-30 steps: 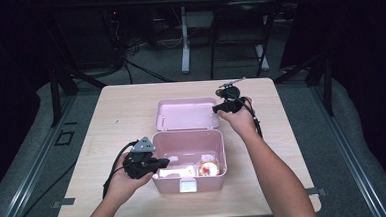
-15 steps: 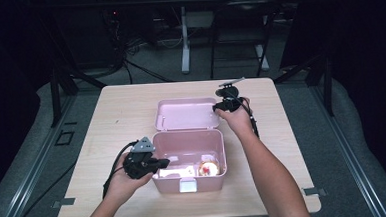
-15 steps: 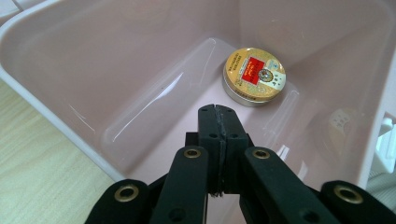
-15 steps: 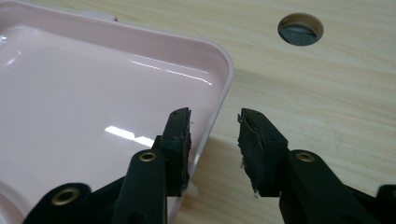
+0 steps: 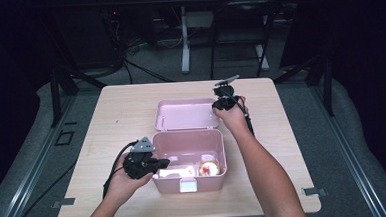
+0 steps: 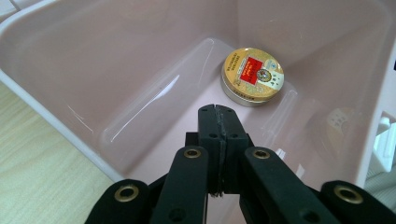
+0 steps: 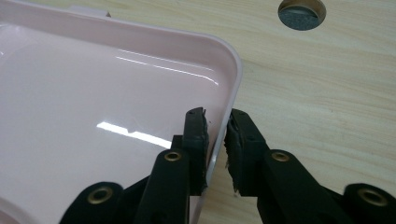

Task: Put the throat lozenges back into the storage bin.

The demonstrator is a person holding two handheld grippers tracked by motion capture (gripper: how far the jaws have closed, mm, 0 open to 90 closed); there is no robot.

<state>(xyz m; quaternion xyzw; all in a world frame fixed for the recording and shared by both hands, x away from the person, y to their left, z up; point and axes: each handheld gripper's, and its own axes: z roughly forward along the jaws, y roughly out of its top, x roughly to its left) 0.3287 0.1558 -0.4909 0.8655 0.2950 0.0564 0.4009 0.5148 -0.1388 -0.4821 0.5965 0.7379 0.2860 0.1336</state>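
Two grippers worked at a pink box [image 5: 188, 159] on the table [image 5: 116, 122], and closing its lid [image 5: 186, 114] looked to be the step in hand. The right gripper [image 7: 217, 140] straddled the lid's rim near a rounded corner, one jaw inside and one outside; its jaws had just been closing on that edge, though a sliver of gap on the outer side left it unclear whether both pads pressed yet. The lid lay flat and open, beyond the box and just left of this gripper in the high view. The left gripper [image 6: 218, 135] was fully shut on nothing, its tips poked over the box's wall, with a round gold tin [image 6: 252, 75] lying ahead of it on the box floor, apart from the jaws. Next, I judged, the right gripper needed a firm pinch, then a swing of the lid up and over toward the person, while the left gripper drew clear of the rim or steadied the wall. Pale wood made up the table, with a cable hole [image 7: 301, 11] beyond the right gripper. Around stood a dark room with grey carpet, cables and stand legs.
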